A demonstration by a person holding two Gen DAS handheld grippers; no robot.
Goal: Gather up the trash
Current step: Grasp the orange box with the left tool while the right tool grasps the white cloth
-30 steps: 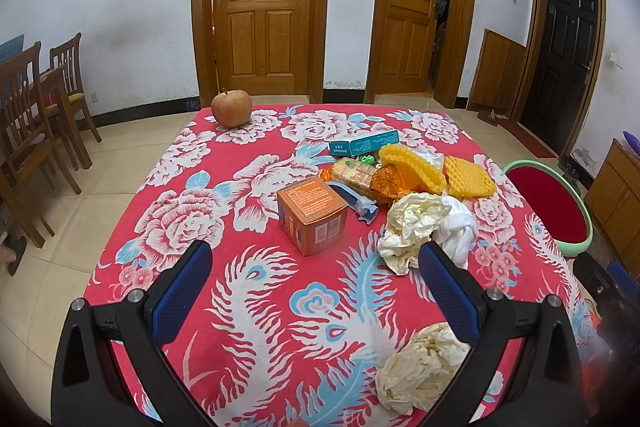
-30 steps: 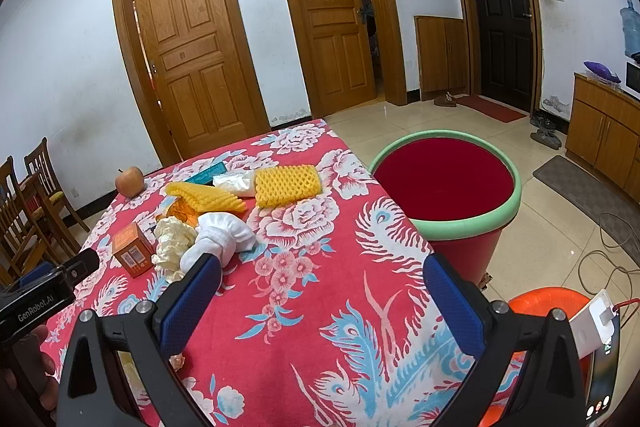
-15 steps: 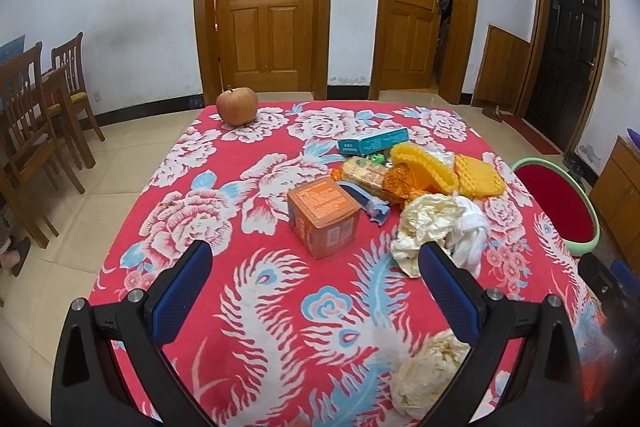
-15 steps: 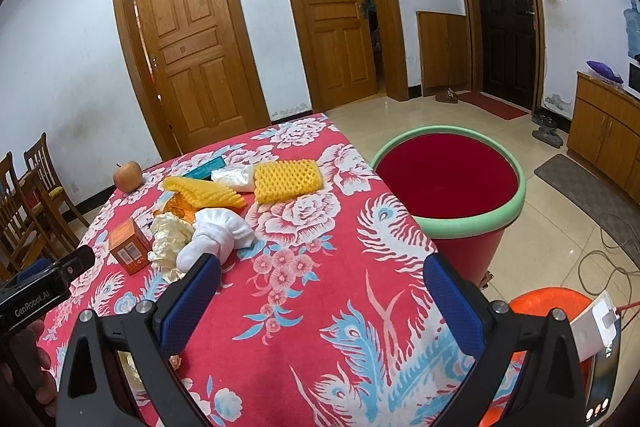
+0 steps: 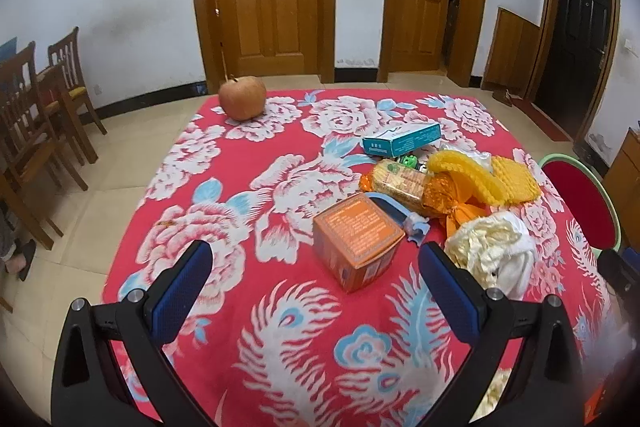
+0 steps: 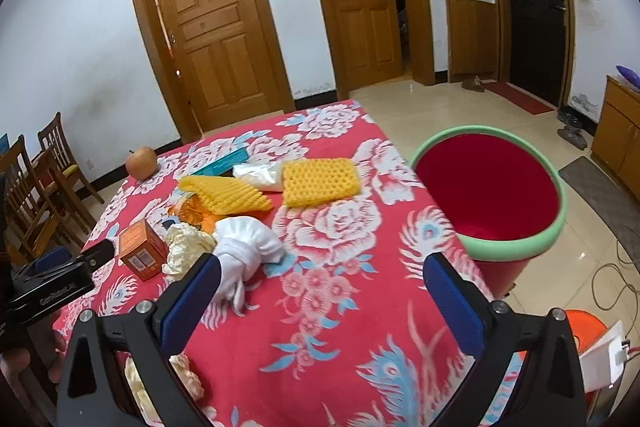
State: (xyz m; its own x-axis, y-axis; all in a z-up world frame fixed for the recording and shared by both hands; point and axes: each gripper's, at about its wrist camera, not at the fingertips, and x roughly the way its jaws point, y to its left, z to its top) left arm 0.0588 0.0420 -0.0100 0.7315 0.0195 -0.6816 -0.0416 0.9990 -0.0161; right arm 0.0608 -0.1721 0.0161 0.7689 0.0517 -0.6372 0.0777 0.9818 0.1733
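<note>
Approach stage of trash collection: the left gripper (image 5: pixel 316 269), jaws wide and empty, hovers over the floral tablecloth (image 5: pixel 192 155) facing the orange carton (image 5: pixel 356 241); the right gripper (image 6: pixel 320 285), likewise wide and empty, faces the white crumpled wad (image 6: pixel 244 247). Nothing is yet held. Next, probably, each gripper descends to straddle and close on one piece, then carries it to the red bin (image 6: pixel 516 247) beside the table's right edge.

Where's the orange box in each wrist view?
Left wrist: orange box centre frame, between the open fingers, on the tablecloth.
Right wrist: orange box far left, beside the crumpled paper.
Shared landmark: apple at the table's far corner.
</note>
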